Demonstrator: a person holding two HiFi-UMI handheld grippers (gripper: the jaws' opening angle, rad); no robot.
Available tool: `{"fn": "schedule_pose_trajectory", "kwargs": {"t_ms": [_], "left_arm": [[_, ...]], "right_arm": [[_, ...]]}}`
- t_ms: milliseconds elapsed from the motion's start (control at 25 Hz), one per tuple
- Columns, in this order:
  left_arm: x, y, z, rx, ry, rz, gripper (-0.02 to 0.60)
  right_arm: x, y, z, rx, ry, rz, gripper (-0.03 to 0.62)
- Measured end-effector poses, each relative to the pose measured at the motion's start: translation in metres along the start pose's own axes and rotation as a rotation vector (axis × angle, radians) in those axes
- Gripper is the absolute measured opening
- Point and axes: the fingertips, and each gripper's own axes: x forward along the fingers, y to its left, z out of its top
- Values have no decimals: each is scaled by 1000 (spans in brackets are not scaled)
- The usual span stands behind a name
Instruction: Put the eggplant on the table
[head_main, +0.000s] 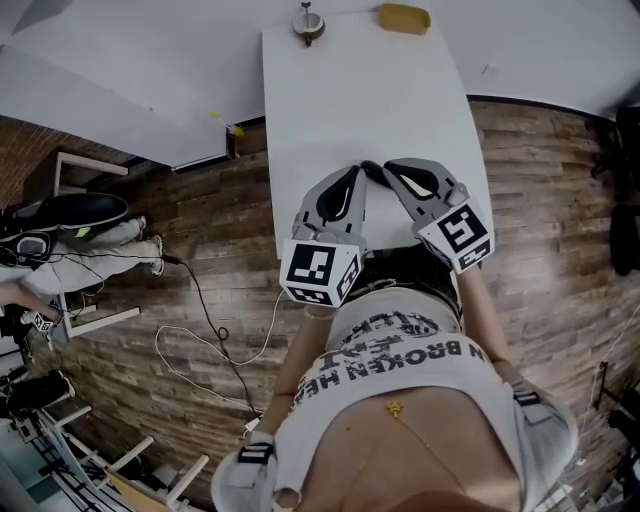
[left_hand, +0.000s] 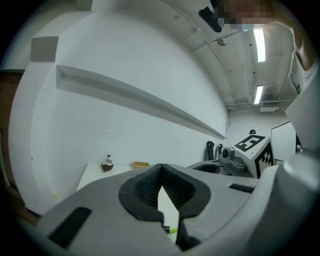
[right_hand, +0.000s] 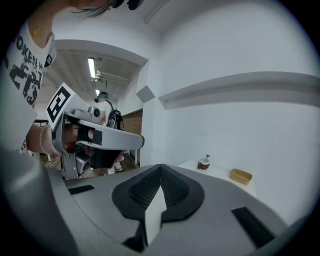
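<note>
Left gripper (head_main: 367, 169) and right gripper (head_main: 391, 167) hang shut and empty over the table's (head_main: 340, 90) near edge, with what looks like the eggplant's green tip (left_hand: 171, 230) just under the left one, so the person had best pull straight back without clipping it.

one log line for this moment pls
left gripper: jaws shut, empty | right gripper: jaws shut, empty | both at near end of table | eggplant: not in view | far end: brown cup, yellow box
</note>
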Motion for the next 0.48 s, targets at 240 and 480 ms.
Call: {"fn": "schedule_pose_trajectory", "kwargs": {"t_ms": [240, 480], "left_arm": [[-4, -3, 26, 26, -56, -10, -2], [-5, -7, 46, 58, -97, -20, -2]], "right_arm": [[-11, 2, 46, -7, -147, -10, 8], [-22, 1, 72, -10, -206, -23, 8]]}}
